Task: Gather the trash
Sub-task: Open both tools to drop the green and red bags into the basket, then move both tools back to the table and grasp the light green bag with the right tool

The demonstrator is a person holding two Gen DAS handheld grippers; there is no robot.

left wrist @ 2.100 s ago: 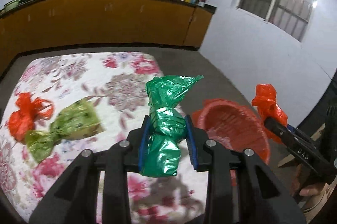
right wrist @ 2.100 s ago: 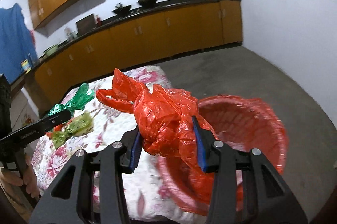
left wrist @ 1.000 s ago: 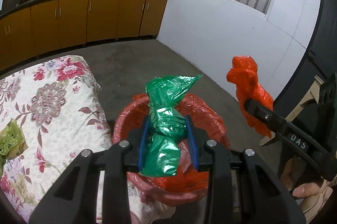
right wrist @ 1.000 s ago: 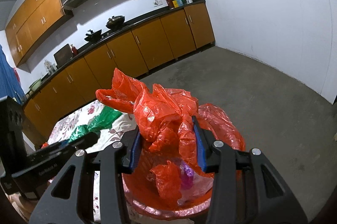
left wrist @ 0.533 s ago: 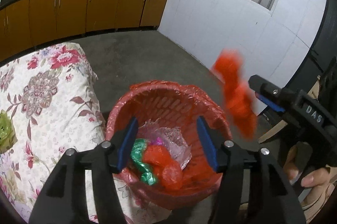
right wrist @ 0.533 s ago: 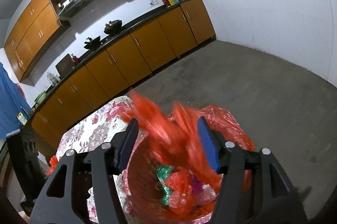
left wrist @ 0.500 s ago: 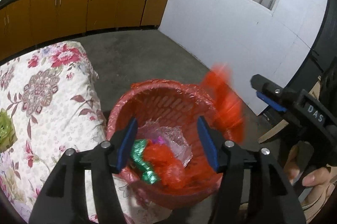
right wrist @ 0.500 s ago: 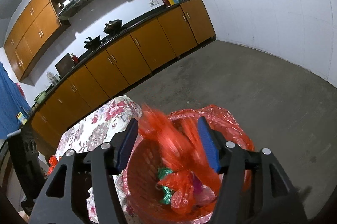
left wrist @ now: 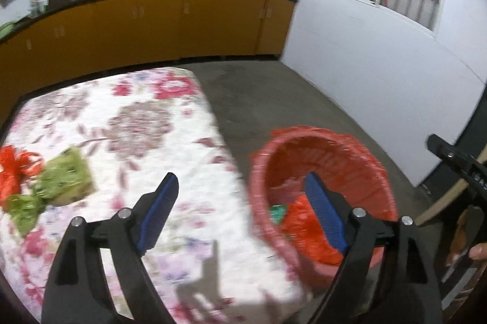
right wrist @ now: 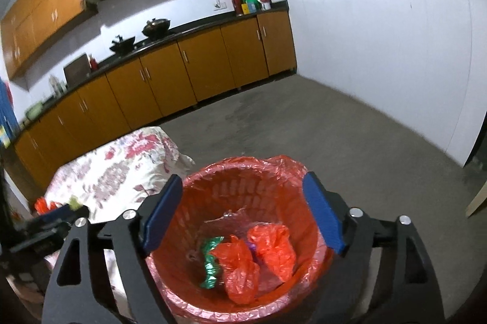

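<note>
A red basket lined with red plastic stands on the floor beside the table. Inside lie a green wrapper and two red plastic bags. My right gripper hangs over the basket, its jaws opening with nothing between them. My left gripper is over the table's right edge, jaws opening and empty; the basket is to its right. On the flowered tablecloth at the left lie a light green wrapper and a red bag.
Orange cabinets with a dark counter run along the far wall. Grey concrete floor spreads to the white wall. A hand holds the other gripper at the right edge of the left wrist view.
Both grippers opened and dropped their loads: the green wrapper and the red bag fell into the basket. The left gripper then swung left, from over the basket toward the table.
</note>
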